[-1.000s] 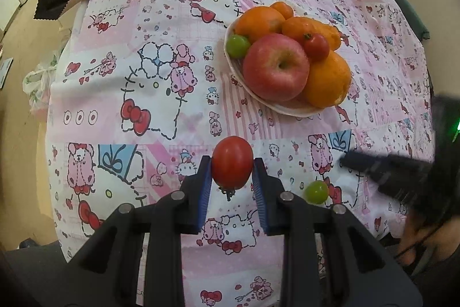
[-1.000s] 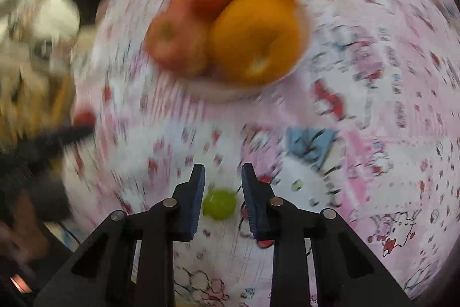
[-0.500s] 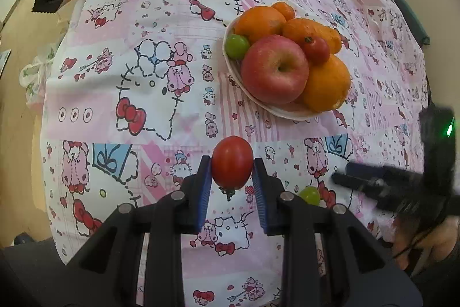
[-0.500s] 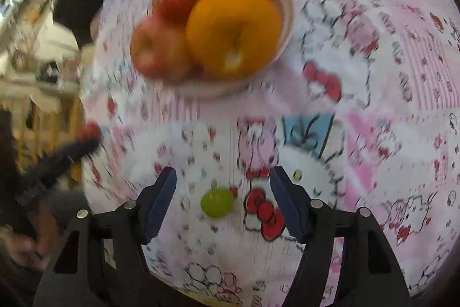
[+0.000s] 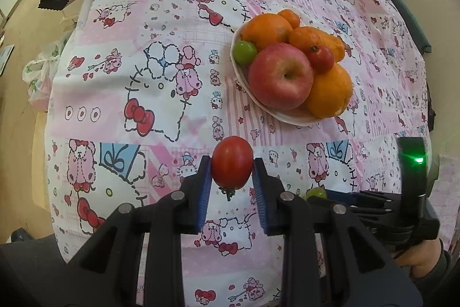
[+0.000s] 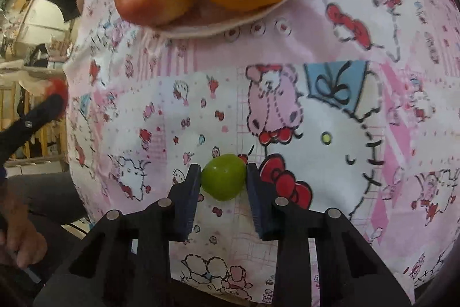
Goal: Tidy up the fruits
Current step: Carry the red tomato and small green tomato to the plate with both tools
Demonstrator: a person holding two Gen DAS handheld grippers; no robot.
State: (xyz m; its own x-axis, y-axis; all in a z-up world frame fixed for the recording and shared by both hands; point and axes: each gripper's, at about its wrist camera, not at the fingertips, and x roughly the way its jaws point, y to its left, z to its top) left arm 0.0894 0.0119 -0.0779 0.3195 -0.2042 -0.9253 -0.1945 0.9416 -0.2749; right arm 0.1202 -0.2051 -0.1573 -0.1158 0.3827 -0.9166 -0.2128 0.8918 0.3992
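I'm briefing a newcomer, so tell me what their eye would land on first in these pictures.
First, the red tomato clamped in the left gripper above the pink cartoon-print cloth. Next, the heaped plate at upper right, with a big red apple in front among oranges. In the right wrist view, the right gripper, whose jaws have just been closing, is shut on a small green fruit low near the cloth's near edge.

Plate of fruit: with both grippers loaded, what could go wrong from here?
The plate is already heaped, so the red tomato from the left gripper or the green fruit from the right gripper may roll off. Both are soft; the closed pads could bruise them. The grippers sit close and might collide.
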